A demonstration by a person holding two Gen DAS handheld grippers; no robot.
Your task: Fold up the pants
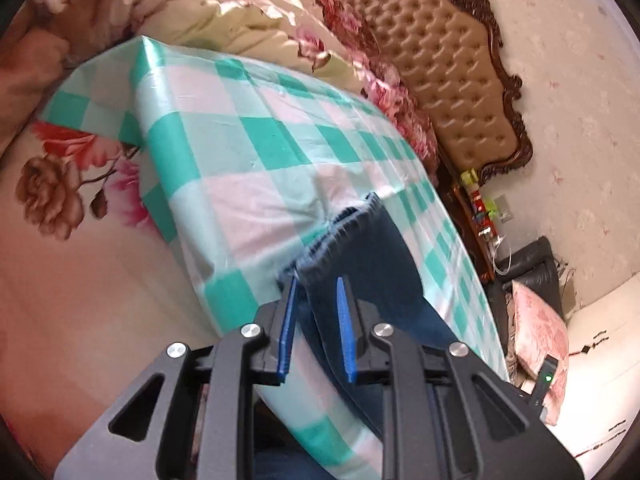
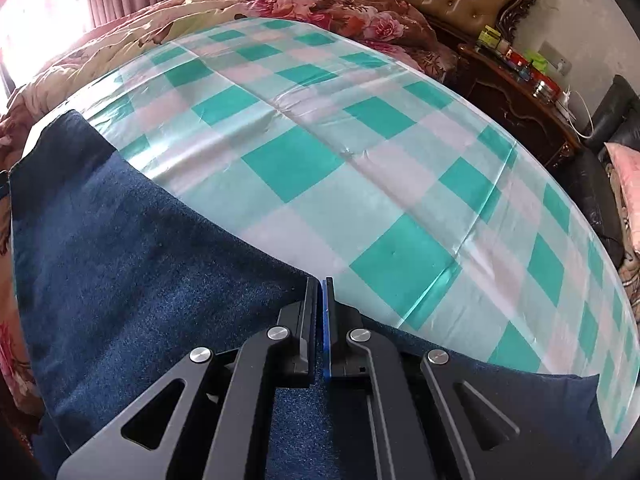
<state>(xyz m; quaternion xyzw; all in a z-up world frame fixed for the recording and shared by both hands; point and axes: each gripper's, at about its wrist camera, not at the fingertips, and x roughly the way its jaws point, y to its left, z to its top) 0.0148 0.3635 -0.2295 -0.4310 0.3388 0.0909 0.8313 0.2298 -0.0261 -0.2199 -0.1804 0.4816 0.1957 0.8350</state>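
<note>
My left fingers (image 1: 316, 328) stand narrowly apart with a fold of the dark blue pants (image 1: 372, 264) running up between them; the cloth lies against the left pad, while I see a gap at the right pad, so I cannot say the grip is firm. My right fingers (image 2: 319, 328) are pressed fully together at the edge of the pants (image 2: 132, 248), and I cannot tell whether any cloth is pinched in them.

The pants lie on the green-and-white checked cloth (image 2: 360, 168), which covers the bed and serves as my landmark. In the left wrist view the ribbed hem sits just past my left fingertips, toward the middle of the checked cloth, with the leg trailing back beneath the fingers, so its long axis runs roughly along the line I point. In the right wrist view the pants spread across the near left part of the checked cloth, their edge slanting from far left down to my fingertips. Judging by this, the left hand is nearer the hem and carries the fold.

Count: one pair of pants, one checked cloth, two sets of fingers.
</note>
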